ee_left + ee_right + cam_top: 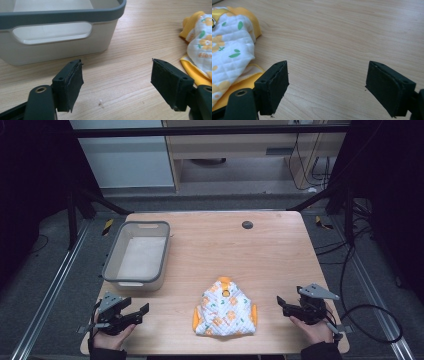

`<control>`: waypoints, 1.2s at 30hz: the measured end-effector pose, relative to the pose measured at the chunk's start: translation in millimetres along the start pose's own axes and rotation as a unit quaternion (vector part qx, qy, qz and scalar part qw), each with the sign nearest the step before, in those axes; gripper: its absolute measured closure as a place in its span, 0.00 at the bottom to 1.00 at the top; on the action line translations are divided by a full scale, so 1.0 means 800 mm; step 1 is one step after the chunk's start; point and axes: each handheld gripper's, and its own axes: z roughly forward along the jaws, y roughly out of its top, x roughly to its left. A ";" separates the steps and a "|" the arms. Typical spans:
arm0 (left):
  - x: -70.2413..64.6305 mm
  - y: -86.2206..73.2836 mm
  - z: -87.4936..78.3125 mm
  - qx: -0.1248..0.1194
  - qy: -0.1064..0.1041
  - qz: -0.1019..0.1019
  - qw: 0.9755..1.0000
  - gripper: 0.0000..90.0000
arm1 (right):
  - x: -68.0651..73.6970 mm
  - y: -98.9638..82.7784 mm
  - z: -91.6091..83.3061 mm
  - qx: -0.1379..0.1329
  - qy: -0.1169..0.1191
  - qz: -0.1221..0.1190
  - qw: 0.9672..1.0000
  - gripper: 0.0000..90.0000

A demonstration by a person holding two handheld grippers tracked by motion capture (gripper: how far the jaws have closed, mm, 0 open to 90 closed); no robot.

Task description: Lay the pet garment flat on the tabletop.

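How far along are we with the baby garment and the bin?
Done: the garment lies folded on the table. In hand: nothing; the left tool and right tool rest open on either side. Left: gripping it, probably moving it to the empty bin.

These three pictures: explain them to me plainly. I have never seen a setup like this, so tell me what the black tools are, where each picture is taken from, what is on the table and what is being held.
A person sits at a wooden table with a hand-held clamp tool in each hand. The high view looks down from above: the left gripper shows at the lower left, the right gripper at the lower right. The other two pictures come from small cameras that ride on the tools and look along their two black jaws.

On the table lie a folded baby garment, white with orange and green prints and yellow trim, and a grey plastic bin with a handle slot, which looks empty. A small dark round spot sits near the far edge.

Nothing is held. Both tools have their jaws wide apart over bare wood, the garment between them.
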 end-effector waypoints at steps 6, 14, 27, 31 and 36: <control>-0.006 0.009 0.001 0.003 -0.016 0.016 1.000 0.30 | 0.003 0.011 -0.002 -0.007 0.007 -0.002 1.000 0.21; -0.020 0.029 -0.004 -0.011 -0.032 0.035 0.999 0.33 | 0.010 0.026 0.000 -0.010 0.021 -0.020 1.000 0.23; -0.065 0.062 0.032 -0.010 -0.060 0.071 0.996 0.36 | 0.041 0.053 0.017 -0.017 0.062 -0.034 0.997 0.24; -0.083 0.071 0.054 -0.004 -0.070 0.089 0.994 0.36 | 0.053 0.060 0.024 -0.016 0.075 -0.041 0.996 0.24; -0.096 0.075 0.070 0.003 -0.077 0.094 0.993 0.37 | 0.064 0.063 0.031 -0.013 0.087 -0.042 0.995 0.25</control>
